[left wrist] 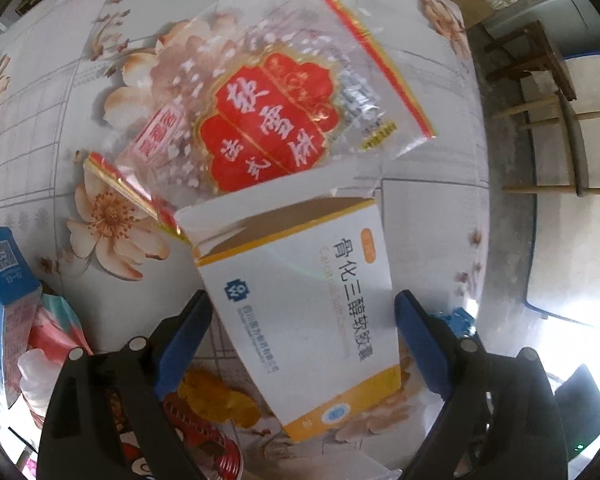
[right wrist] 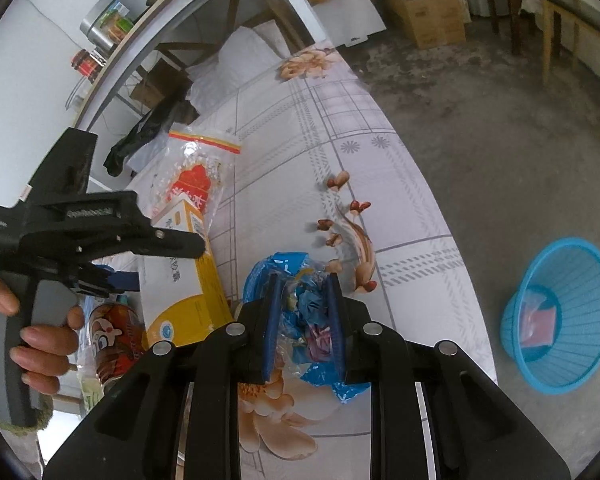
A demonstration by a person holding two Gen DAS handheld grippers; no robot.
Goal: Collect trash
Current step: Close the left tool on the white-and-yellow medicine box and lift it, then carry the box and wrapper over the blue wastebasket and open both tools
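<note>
Near the table's (right wrist: 400, 216) floor-side edge, right gripper (right wrist: 302, 320) clamps a blue wrapper (right wrist: 284, 268): light, crinkly, best pinched mid-bunch. Left gripper (left wrist: 300, 320) straddles the box (left wrist: 300, 312), fingers apart; stiff, light.

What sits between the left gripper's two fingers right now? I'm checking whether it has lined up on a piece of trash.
The white-and-yellow medicine box lies between the open left gripper's fingers, seen in the left wrist view; whether they touch it is unclear.
</note>
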